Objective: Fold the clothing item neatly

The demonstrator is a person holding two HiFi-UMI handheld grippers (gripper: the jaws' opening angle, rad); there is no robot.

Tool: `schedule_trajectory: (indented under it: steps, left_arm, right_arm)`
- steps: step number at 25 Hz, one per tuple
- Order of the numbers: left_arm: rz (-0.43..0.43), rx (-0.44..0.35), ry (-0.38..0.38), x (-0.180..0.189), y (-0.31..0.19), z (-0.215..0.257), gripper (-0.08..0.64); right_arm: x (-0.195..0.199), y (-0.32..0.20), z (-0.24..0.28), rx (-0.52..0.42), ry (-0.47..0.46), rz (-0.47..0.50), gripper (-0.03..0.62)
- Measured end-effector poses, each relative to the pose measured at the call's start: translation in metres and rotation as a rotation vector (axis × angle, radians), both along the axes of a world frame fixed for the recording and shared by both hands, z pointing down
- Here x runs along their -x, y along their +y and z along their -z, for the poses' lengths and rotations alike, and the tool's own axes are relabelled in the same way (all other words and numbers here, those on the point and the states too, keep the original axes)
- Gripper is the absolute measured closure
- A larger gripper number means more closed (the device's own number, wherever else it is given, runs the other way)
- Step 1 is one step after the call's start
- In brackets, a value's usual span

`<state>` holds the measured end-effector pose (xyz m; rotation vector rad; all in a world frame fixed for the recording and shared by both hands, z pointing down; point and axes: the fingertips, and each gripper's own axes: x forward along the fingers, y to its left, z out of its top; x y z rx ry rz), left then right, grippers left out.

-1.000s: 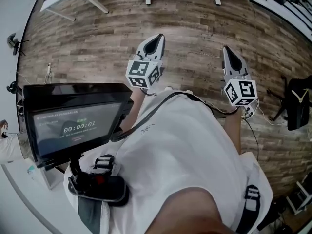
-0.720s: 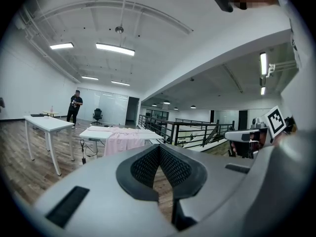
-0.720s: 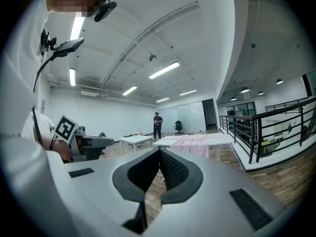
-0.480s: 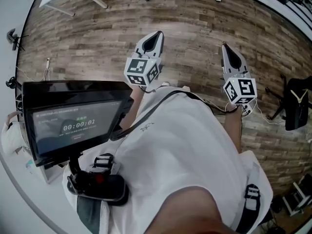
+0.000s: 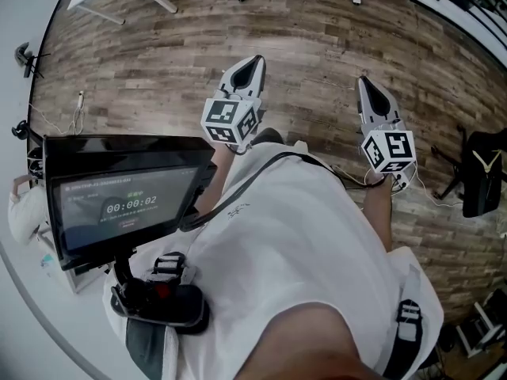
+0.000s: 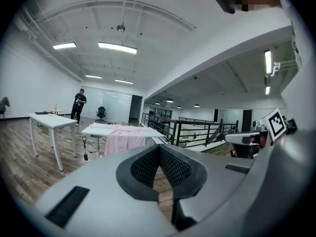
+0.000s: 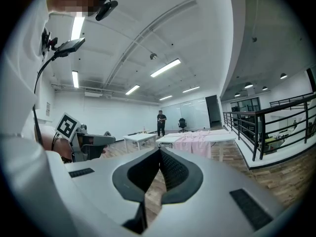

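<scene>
We're wearing a loose white short-sleeved T-shirt (image 5: 301, 244) with a small dark chest print (image 5: 236, 209). A thin black strap (image 5: 238, 192) crosses it diagonally, 1 o'clock down to 8 o'clock. There are black webbing buckles (image 5: 407, 317) at 5 and 7 o'clock. The left gripper (image 5: 250, 63) is a light-grey moulded plastic shell that tapers to a point, with a dark recess on top. The right gripper (image 5: 371, 85) is the same build. Each carries a white marker cube (image 5: 231, 119) with black square codes at its rear end. A thin dark cable (image 5: 412, 216) trails from the right one. In the gripper views, black mesh-textured pads (image 6: 175, 167) line the jaws. Black rectangular slots (image 6: 66, 212) sit in the shell around 8 o'clock.
</scene>
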<state>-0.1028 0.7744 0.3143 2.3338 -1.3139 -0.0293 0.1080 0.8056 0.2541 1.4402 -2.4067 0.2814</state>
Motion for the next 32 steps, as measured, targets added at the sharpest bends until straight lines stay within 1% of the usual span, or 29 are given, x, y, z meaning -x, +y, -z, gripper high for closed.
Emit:
schedule_trajectory:
  steps: [7, 11, 15, 21, 24, 29, 32]
  left_arm:
    - [0.013, 0.005, -0.016, 0.004, 0.008, -0.006, 0.56]
    - [0.024, 0.01, -0.008, 0.004, 0.012, -0.007, 0.56]
    - [0.026, -0.003, -0.003, 0.003, 0.005, -0.006, 0.56]
    - [-0.003, -0.002, -0.018, -0.022, -0.041, -0.02, 0.56]
    - [-0.008, -0.001, -0.02, -0.024, -0.067, -0.026, 0.56]
    - [-0.015, 0.008, -0.02, -0.023, -0.098, -0.034, 0.56]
    - [-0.03, -0.006, -0.024, -0.023, -0.12, -0.036, 0.56]
  right_arm:
    - [0.003, 0.0, -0.004, 0.011, -0.003, 0.025, 0.588]
    - [0.004, 0.0, -0.002, 0.011, 0.003, 0.036, 0.588]
    - [0.003, -0.005, 0.0, 0.005, 0.009, 0.036, 0.588]
    - [-0.015, -0.047, -0.018, 0.016, -0.002, 0.013, 0.588]
    - [-0.016, -0.072, -0.025, 0.015, -0.009, -0.007, 0.588]
    - [-0.009, -0.103, -0.034, 0.021, 0.012, -0.038, 0.588]
    - [-0.006, -0.125, -0.038, 0.014, 0.025, -0.06, 0.588]
